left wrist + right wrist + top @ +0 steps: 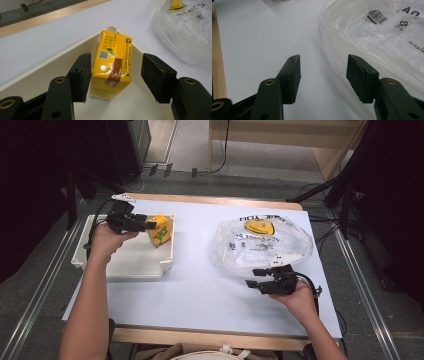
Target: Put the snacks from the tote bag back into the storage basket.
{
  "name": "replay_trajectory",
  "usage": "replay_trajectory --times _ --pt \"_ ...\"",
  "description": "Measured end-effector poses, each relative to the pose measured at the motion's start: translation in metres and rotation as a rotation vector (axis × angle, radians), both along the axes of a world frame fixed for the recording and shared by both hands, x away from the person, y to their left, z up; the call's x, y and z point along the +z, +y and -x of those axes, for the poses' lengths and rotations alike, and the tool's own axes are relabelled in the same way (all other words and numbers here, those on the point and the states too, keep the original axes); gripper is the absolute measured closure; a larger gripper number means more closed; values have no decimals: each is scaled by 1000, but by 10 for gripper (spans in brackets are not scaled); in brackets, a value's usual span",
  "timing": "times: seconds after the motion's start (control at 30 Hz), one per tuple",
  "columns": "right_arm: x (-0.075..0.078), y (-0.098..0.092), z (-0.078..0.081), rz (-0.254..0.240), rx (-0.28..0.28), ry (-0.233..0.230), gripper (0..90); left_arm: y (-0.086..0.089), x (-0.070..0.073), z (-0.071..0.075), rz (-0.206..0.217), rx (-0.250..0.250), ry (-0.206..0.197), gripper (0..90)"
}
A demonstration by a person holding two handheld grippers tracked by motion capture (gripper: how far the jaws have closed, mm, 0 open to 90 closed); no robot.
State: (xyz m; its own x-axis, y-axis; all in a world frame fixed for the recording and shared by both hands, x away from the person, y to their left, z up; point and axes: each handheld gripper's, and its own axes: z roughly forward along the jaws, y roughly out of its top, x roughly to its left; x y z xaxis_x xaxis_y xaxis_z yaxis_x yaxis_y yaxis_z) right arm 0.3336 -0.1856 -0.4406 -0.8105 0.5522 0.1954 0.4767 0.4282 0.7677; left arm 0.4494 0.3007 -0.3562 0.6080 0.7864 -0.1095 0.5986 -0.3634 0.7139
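High view is showing your left gripper (150, 225) hanging with jaws released beside the yellow carton (161, 230), standing in the tray's (125, 265) far corner (right gripper (254, 277) likewise gaping, empty).

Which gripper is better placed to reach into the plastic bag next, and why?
Probably the right. The right gripper sits open at the near edge of the plastic bag, while the left gripper is across the table, open around the yellow carton in the white tray.
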Motion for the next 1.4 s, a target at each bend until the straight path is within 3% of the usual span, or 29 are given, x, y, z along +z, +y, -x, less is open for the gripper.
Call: replay_trajectory --times 0.27,0.33,0.57,0.67,0.73,0.87,0.9,1.07,1.13,1.23,1.3,1.4 --pt "1 2 -1 -3 6 -1 460 8 1 17 -8 16 4 452" --pt "1 2 -1 -7 5 3 460 9 -3 23 4 1 -9 508" --pt "1 3 -2 -5 9 3 460 7 -12 30 29 -15 27 633" --pt "1 3 -2 -5 12 2 460 5 -9 30 79 -15 73 737" --pt "1 4 -2 -4 13 2 460 1 -9 34 66 -28 45 812" --pt "1 4 -2 -4 15 3 462 -7 -17 37 61 -50 34 896" --pt "1 4 -2 -5 16 0 462 -8 -19 37 47 -49 34 900" --pt "1 4 -2 -4 16 3 467 -17 -34 33 71 -67 60 900" --pt "1 4 -2 -2 17 3 466 -19 -42 30 63 -73 59 900" --pt "1 5 -2 -1 17 2 466 -20 -51 26 105 -60 58 900" --pt "1 5 -2 0 17 3 466 -22 -56 23 26 -48 41 899" --pt "1 5 -2 0 17 4 466 -21 -59 21 15 -33 37 888"
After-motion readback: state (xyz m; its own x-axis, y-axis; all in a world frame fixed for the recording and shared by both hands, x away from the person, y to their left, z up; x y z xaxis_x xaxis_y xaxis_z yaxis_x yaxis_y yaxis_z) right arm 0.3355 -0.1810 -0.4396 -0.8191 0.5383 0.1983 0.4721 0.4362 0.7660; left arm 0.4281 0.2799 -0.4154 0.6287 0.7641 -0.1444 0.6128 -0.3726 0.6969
